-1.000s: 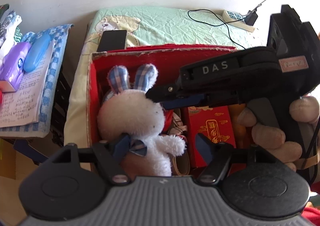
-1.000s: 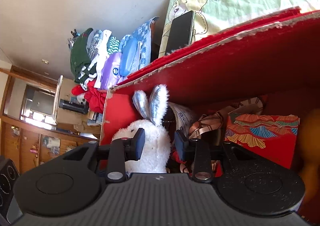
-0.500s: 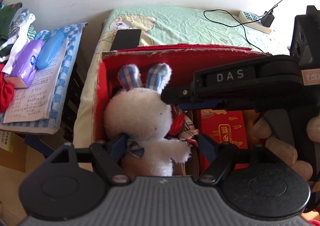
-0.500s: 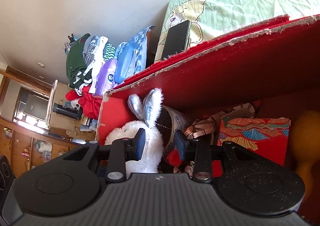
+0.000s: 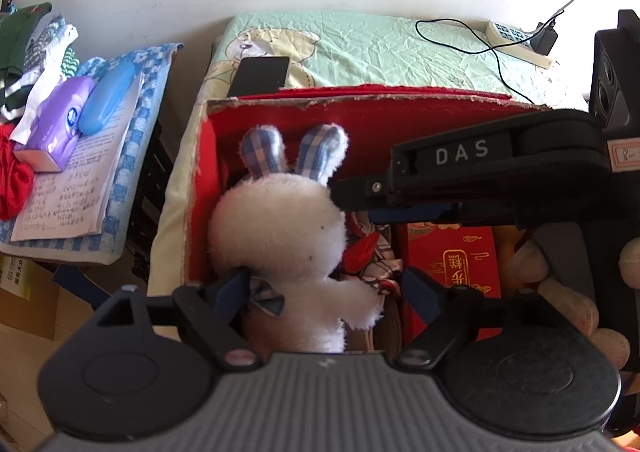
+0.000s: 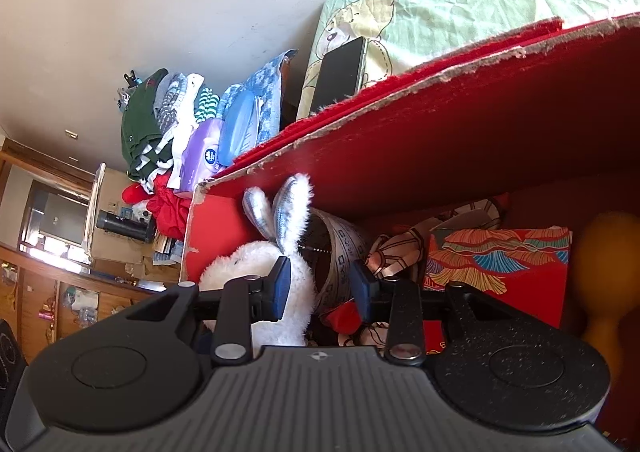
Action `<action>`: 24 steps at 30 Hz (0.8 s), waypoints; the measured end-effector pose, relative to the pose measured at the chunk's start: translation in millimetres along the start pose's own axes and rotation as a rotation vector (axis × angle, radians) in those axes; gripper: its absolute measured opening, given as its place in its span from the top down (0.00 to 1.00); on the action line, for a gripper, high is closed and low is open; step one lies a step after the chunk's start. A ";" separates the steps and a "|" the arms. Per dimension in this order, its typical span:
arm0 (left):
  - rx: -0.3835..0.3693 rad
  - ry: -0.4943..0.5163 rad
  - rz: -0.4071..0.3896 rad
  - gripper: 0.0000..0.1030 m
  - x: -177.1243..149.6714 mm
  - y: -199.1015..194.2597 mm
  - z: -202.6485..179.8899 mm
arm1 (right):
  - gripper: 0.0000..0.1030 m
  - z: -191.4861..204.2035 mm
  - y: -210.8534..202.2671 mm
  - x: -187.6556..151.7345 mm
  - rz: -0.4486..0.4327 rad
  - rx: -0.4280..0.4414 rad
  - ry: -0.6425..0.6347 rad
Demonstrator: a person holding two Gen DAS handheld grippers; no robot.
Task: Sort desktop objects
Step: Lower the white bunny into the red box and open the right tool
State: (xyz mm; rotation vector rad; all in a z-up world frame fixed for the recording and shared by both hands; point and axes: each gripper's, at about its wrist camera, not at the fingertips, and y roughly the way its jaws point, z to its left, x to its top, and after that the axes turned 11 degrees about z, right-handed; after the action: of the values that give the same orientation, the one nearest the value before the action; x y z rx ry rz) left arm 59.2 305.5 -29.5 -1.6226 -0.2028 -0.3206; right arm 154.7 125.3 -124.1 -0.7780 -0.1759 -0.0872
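Note:
A white plush rabbit (image 5: 276, 224) with checked ears sits upright at the left end of an open red box (image 5: 360, 102). My left gripper (image 5: 326, 290) is open wide, with the rabbit's lower body between its fingers and the left finger at its bow. From the right, my right gripper (image 5: 352, 204) reaches into the box with its tip beside the rabbit's head. In the right wrist view that gripper (image 6: 320, 284) stands open with a narrow gap. The rabbit (image 6: 244, 264) is at its left finger, under the box wall (image 6: 440, 124).
The box also holds a red packet (image 5: 460, 256), a patterned tape roll (image 6: 340, 252), checked cloth and a yellow object (image 6: 608, 272). Behind it a black phone (image 5: 262, 74) and a power strip (image 5: 516, 42) lie on green cloth. A notebook (image 5: 68, 180), tissue pack (image 5: 56, 120) and blue case (image 5: 106, 96) lie left.
Both cameras have drawn back a little from the box, so more of its surroundings shows. The rabbit has stayed where it was, and neither gripper's gap has changed.

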 end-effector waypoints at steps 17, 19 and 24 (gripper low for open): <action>0.044 0.034 0.008 0.10 0.7 5.1 -9.7 | 0.64 2.7 3.8 1.4 0.016 -0.055 -0.005; 0.048 0.042 0.011 0.10 0.7 5.7 -10.8 | 0.64 2.7 3.8 0.5 0.014 -0.059 -0.003; 0.051 0.050 0.016 0.10 0.9 5.1 -11.5 | 0.64 1.6 4.0 0.0 0.014 -0.072 0.010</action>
State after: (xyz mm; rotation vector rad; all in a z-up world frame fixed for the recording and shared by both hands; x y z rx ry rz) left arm 60.7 293.6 -33.3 -1.5638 -0.1590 -0.3413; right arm 155.0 129.2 -125.7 -0.8503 -0.1588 -0.0844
